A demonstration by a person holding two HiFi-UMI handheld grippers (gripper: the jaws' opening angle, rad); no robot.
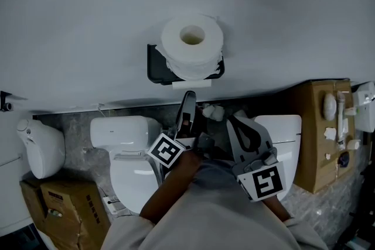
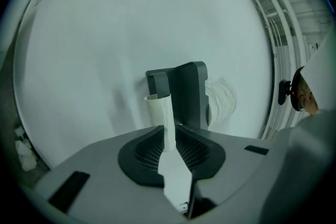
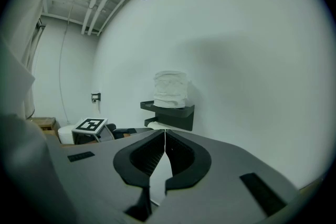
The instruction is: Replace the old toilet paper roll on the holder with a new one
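Old tube (image 2: 167, 128) | left fingers (image 2: 146, 153) clamp it, only left gripper view shows | right fingers (image 3: 143, 159) together

The wall (image 1: 88, 14) lies bare left of, right of and above the holder (image 1: 154, 67), so a gripper could come in from either side. The roll (image 1: 192, 47) standing on the holder's shelf blocks the top. Beneath, the left gripper (image 1: 188, 98), closed on a paper strip (image 2: 164, 118), fills the gap, seemingly close to the wall. One toilet (image 1: 126, 134), another toilet (image 1: 286, 129) and a cardboard box (image 1: 310, 143) crowd the floor.
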